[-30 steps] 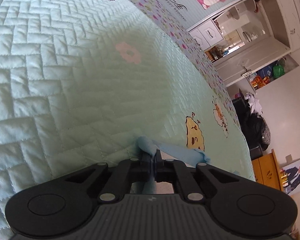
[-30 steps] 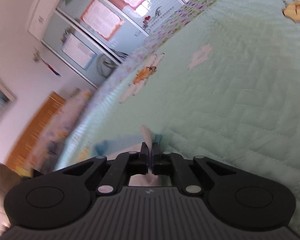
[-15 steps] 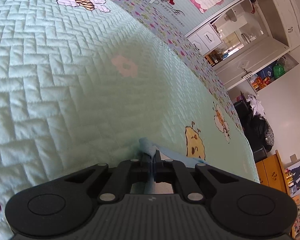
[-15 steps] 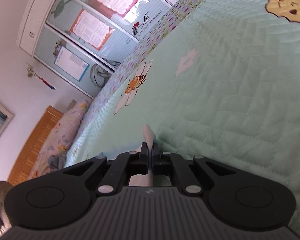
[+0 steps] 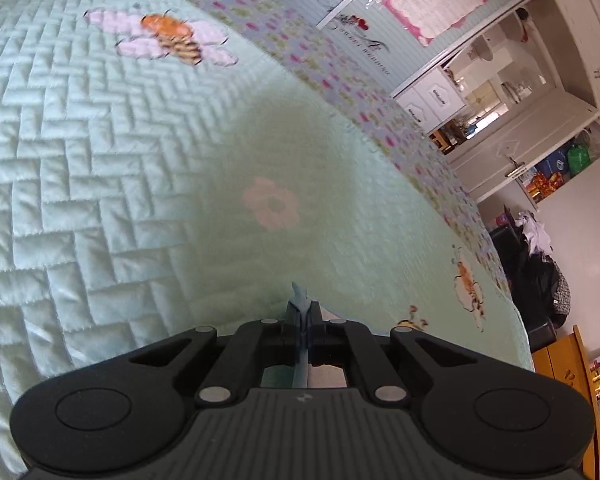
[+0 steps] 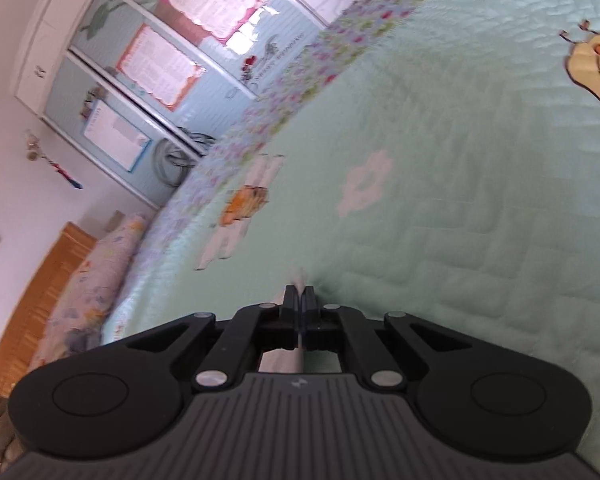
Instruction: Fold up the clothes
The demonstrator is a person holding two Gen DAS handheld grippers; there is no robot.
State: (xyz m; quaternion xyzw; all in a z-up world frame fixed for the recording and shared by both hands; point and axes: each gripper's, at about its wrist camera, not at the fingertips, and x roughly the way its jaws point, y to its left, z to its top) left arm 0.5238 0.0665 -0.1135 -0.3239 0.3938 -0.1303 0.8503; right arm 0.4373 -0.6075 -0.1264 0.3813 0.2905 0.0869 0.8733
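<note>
My left gripper (image 5: 302, 312) is shut on a light blue edge of the garment (image 5: 301, 295), which pokes out past the fingertips; the cloth runs back between the fingers and below the gripper. My right gripper (image 6: 299, 300) is shut on a pale pinkish-white part of the garment (image 6: 298, 276), with more of it showing under the jaws. Both grippers are held just above the mint green quilted bedspread (image 5: 100, 160). Most of the garment is hidden under the gripper bodies.
The bedspread (image 6: 460, 200) carries bee and flower patches and a floral border. A wardrobe with posters (image 6: 160, 60) stands beyond the bed. A pillow and wooden headboard (image 6: 40, 280) lie to the right gripper's left. A doorway, dark bags and an orange cabinet (image 5: 560, 360) are at the left view's right.
Both grippers have moved forward over the bed, still holding the garment. Less cloth shows past the fingertips, and the bee and flower patches sit nearer the middle of each view.
</note>
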